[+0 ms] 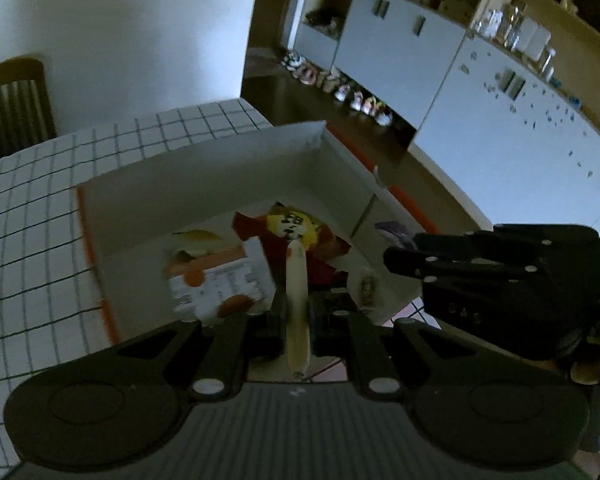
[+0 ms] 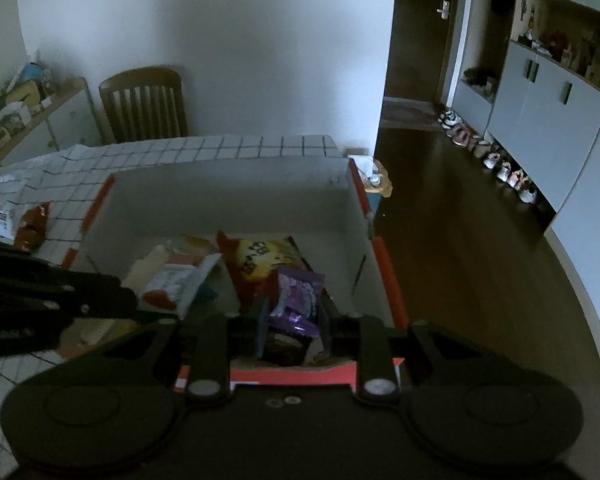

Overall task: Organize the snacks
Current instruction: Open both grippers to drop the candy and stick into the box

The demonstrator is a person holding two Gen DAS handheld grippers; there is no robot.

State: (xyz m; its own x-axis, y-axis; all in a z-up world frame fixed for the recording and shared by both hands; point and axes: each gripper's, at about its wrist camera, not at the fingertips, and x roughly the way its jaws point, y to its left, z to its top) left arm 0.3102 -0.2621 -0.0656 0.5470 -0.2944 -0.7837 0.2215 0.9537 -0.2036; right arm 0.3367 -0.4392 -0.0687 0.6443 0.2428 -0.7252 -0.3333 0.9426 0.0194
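Left tool [image 1: 298,312] pinches a pale stick snack [image 1: 297,300]; right tool [image 2: 292,320] pinches a purple packet [image 2: 296,300], both over the white box [image 2: 228,196] w/ other snacks inside. Advise: lower into free floor space, release low, avoid tool clash. Worktop [image 2: 220,148] has grid cloth; chair [image 2: 144,104], cabinets [image 2: 548,120] beyond.

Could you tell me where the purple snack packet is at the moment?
In the right wrist view the purple snack packet is clamped in the right gripper, above the near end of the white box, beside the red-and-yellow chip bag.
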